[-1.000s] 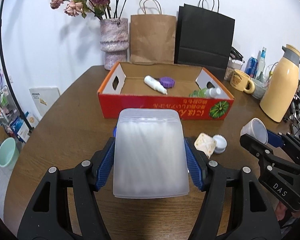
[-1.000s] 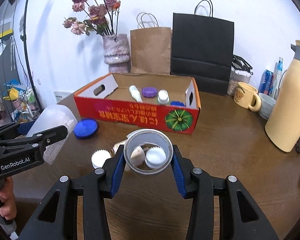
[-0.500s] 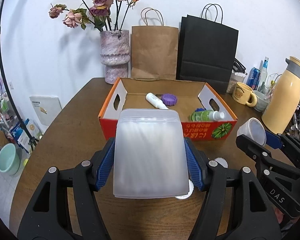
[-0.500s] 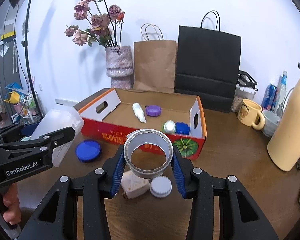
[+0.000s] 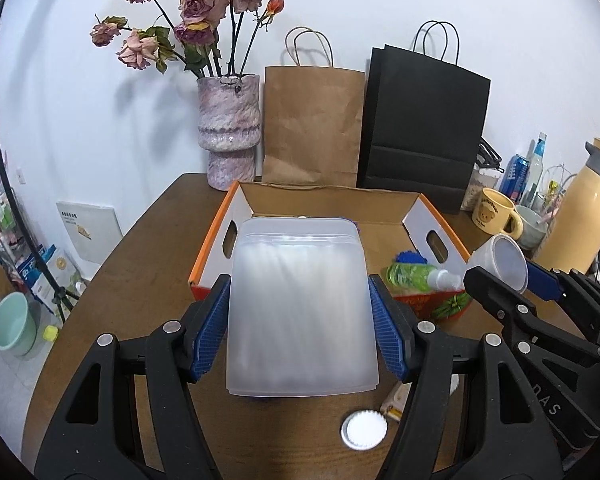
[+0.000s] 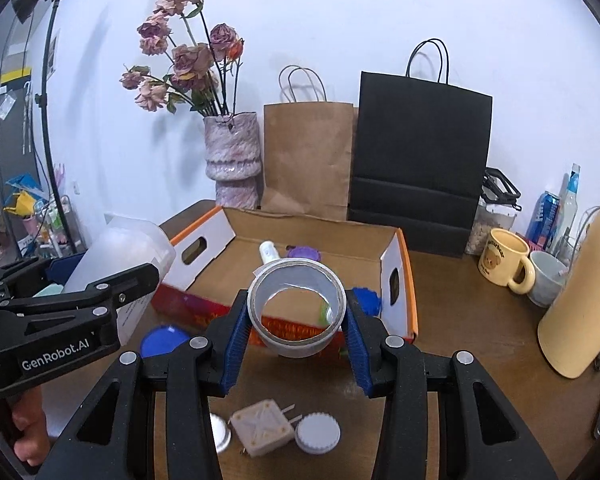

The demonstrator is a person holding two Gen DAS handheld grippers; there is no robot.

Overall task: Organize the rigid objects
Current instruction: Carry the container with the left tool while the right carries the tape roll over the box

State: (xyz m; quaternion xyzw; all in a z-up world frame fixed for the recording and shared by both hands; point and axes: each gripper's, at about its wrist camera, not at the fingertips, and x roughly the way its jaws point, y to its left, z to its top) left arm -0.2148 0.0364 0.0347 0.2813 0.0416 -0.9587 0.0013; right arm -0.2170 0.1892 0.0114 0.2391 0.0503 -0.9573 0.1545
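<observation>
Both grippers have lifted and moved toward the cardboard box [image 5: 434, 236] since a second ago. The left gripper [image 5: 300, 312] pinches a frosted plastic container [image 5: 300, 304] over the box's near edge; at two o'clock, the right gripper [image 6: 296, 320] clamps a small clear cup [image 6: 296, 308] there too.

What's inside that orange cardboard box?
In the cardboard box lie a white bottle, a purple lid, a blue lid and a green bottle. The held cup and container hide some of the floor.
</observation>
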